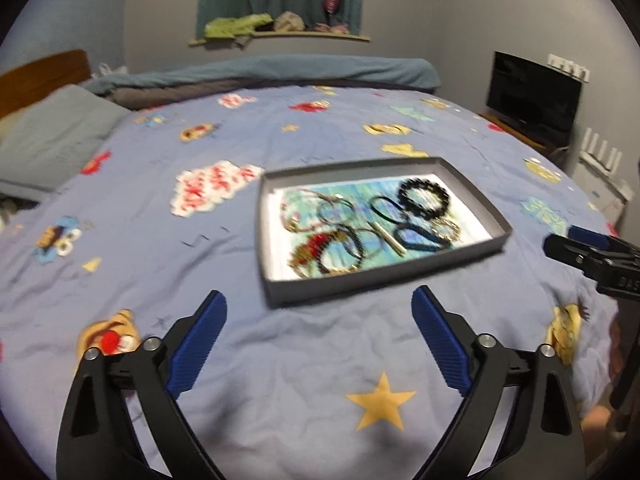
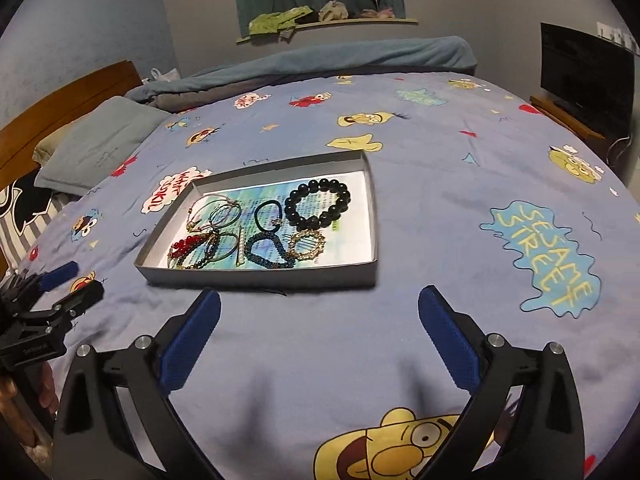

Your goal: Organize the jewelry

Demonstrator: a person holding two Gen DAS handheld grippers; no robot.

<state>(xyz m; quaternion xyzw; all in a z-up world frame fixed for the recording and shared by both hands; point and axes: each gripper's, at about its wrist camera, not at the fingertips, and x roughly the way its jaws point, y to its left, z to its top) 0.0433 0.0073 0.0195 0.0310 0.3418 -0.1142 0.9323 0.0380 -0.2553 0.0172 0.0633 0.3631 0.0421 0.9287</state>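
Note:
A shallow grey box lies on the bed, also in the left wrist view. It holds several pieces of jewelry: a black bead bracelet, a black hair tie, a dark blue beaded piece, a gold ring-shaped piece, a red beaded piece and thin bangles. My left gripper is open and empty, just before the box. My right gripper is open and empty, just before the box's near wall.
The bed has a blue Sesame Street cover. A grey pillow and wooden headboard are at left. Folded blankets lie at the far edge. A TV stands at right.

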